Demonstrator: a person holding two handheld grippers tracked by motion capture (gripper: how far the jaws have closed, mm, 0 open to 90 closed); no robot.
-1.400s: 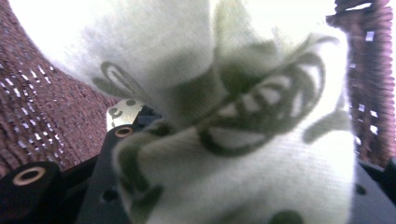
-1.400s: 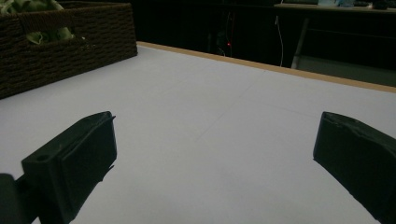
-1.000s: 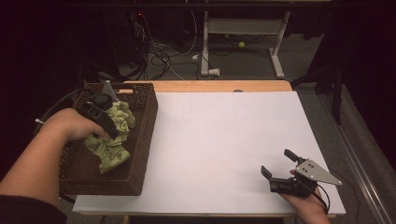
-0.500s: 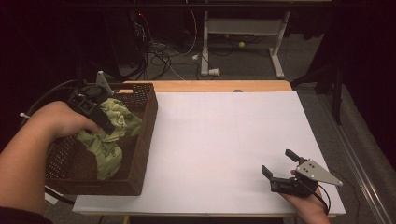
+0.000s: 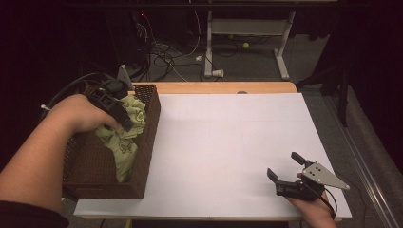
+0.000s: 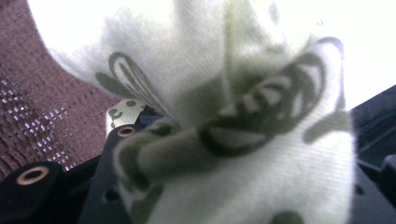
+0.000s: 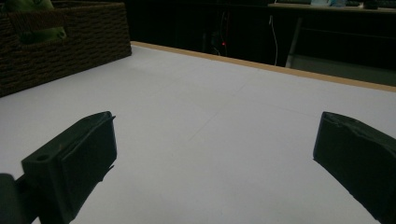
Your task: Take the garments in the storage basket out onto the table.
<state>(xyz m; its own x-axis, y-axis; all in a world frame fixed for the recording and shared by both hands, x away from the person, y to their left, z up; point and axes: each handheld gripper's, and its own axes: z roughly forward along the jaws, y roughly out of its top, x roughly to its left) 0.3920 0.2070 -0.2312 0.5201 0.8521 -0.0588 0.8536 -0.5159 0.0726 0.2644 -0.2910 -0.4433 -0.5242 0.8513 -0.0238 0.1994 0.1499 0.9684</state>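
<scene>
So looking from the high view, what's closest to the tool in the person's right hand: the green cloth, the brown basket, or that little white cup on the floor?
From the right tool, at the table's near right corner:
1. Brown basket, at the table's left edge; its right wall is nearest.
2. Green cloth, hanging into the basket from the left tool.
3. White cup, on the floor beyond the table's far edge.

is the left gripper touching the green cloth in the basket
Touching. In the left gripper view the green cloth is bunched between the left gripper fingers; the high view shows it hanging from them.
</scene>
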